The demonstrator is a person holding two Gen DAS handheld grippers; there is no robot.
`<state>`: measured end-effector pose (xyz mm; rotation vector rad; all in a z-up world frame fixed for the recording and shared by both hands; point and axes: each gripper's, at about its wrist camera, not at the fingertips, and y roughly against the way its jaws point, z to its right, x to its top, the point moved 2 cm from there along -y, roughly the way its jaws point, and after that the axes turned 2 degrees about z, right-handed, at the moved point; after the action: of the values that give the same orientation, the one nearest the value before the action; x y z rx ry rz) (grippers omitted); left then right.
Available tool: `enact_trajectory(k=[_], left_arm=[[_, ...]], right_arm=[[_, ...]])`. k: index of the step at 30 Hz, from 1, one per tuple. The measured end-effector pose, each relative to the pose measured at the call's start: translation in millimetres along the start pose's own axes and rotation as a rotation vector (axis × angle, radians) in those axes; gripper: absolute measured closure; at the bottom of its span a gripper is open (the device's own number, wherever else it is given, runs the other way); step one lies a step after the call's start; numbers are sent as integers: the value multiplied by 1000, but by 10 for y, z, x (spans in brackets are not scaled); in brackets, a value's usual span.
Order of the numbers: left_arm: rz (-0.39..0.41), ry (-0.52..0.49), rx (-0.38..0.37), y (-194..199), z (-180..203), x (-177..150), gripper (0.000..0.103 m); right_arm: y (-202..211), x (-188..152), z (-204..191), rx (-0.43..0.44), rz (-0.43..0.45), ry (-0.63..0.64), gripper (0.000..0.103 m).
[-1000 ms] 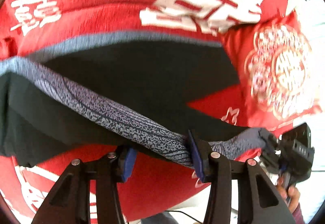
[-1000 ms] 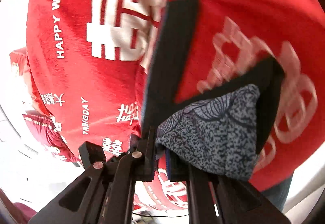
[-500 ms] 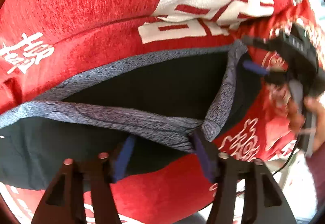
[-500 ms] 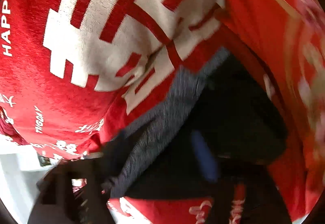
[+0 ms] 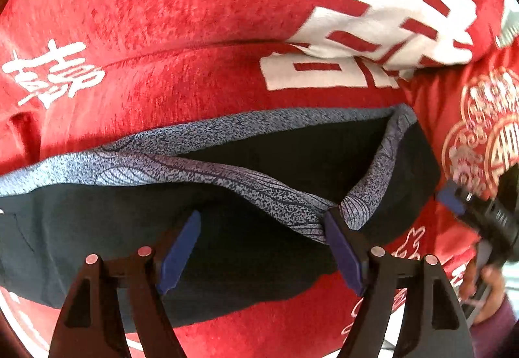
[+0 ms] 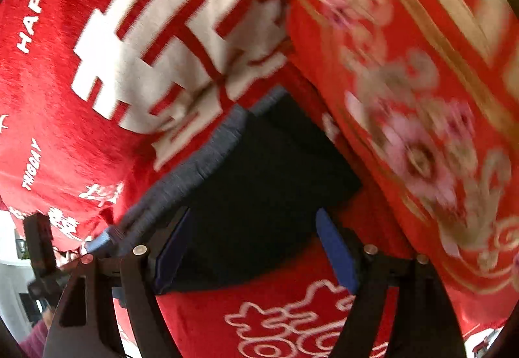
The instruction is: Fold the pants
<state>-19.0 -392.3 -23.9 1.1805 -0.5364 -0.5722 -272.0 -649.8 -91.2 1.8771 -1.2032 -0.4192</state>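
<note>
The black pants (image 5: 275,163) with a speckled grey waistband (image 5: 227,170) lie folded on a red blanket (image 5: 162,17). My left gripper (image 5: 262,247) is open just above them, with the waistband edge touching its right pad. My right gripper (image 6: 253,247) is open too, over the folded corner of the pants (image 6: 275,170), holding nothing. The right gripper (image 5: 480,212) also shows at the right edge of the left wrist view, and the left gripper (image 6: 42,247) at the lower left of the right wrist view.
The red blanket (image 6: 65,98) carries large white characters (image 6: 168,50) and covers the bed. A red pillow with gold and pink flowers (image 6: 421,98) lies just right of the pants. A hand (image 5: 486,286) grips the right tool.
Both grippers have opened and let go of the waistband. The pants were carried over and now lie folded on the blanket. The right gripper has drawn back to the right.
</note>
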Motion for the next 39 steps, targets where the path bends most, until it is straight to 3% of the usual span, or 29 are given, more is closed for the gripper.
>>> enact_trajectory(k=[4, 6, 8, 11, 15, 17, 18, 19, 20, 24, 26, 27, 31, 36, 39], left_arm=[[3, 33, 16, -55, -67, 41, 24], [4, 40, 29, -40, -66, 53, 24], [36, 12, 48, 55, -24, 54, 24], [74, -41, 106, 150, 6, 60, 24], [179, 1, 193, 389, -149, 106, 24], [241, 50, 216, 549, -275, 131, 24], [251, 67, 222, 581, -330, 139, 24], [245, 78, 227, 583, -381, 142, 24], [222, 82, 236, 544, -426, 134, 24], [133, 52, 273, 338, -444, -12, 24], [123, 51, 268, 299, -393, -94, 24], [125, 53, 263, 311, -391, -127, 24], [85, 80, 274, 235, -450, -227, 24], [69, 107, 323, 210, -647, -360, 24], [78, 106, 336, 217, -710, -361, 24]], right_arm=[[-128, 0, 154, 94, -8, -72, 47], [-218, 24, 174, 154, -21, -98, 82], [-272, 38, 192, 164, -40, -132, 94], [-137, 95, 87, 146, 10, -79, 94], [-57, 51, 157, 45, -16, -89, 93], [-32, 5, 230, 40, -9, -115, 85], [-18, -30, 268, 35, -3, -124, 75], [-22, -64, 300, 31, 0, -125, 66], [-44, -83, 324, 27, 0, -124, 65], [-154, -52, 360, 75, 24, -137, 65], [-201, -5, 326, 77, 14, -127, 89], [-183, 34, 278, 58, 15, -109, 95], [69, 148, 156, 28, 104, -45, 95], [-183, -16, 381, -86, -41, -86, 91], [-86, -135, 307, -123, -27, -56, 87]])
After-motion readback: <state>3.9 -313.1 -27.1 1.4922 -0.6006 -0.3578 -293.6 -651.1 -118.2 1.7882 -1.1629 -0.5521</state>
